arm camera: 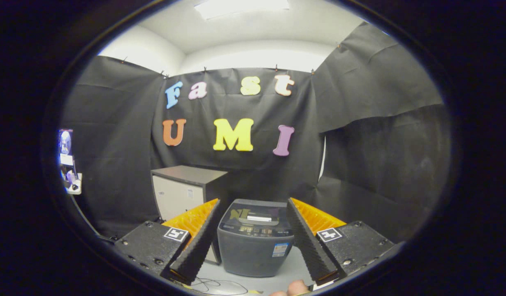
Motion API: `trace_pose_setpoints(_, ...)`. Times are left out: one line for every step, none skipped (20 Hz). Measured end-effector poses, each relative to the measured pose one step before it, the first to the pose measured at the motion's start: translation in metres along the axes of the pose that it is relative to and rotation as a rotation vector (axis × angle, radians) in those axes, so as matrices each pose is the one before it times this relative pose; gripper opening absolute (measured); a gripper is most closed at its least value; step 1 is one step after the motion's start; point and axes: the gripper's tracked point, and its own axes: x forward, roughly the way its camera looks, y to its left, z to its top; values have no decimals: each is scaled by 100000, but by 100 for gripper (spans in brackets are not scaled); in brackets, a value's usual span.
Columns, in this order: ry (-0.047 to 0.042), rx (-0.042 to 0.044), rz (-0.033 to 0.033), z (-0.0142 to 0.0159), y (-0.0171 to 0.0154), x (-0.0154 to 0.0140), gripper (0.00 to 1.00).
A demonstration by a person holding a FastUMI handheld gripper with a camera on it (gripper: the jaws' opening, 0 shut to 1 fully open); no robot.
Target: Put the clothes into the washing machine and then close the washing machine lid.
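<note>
Staged recording booth, not a real home: black cloth walls [113, 123] pinned up below a white ceiling with a panel light [242, 7], a small toy-sized washing machine [255, 238] on a pale surface beside a cabinet [183, 191], and a device on a stand [68, 162] at one side.

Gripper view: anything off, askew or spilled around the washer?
Nothing spilled or damaged. The washer stands upright with its lid down, framed between the open gripper fingers and beyond them. A loose cable lies coiled on the floor in front of it. The cabinet behind looks square. No clothes in sight here.
</note>
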Motion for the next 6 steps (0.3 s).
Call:
trace_pose_setpoints(-2335, -33, 206, 2, 173, -449, 99)
trace_pose_setpoints(-440, -48, 6, -178, -6, -385, 98)
trace_pose_setpoints(496, 733, 100, -500, -133, -386, 98)
trace_pose_setpoints(548, 2029, 988, -269, 368, -415, 98)
trace_pose_setpoints(129, 2552, 875, -25, 359, -228, 98)
trace_pose_setpoints(-440, 2516, 2, -35, 175, -246, 98)
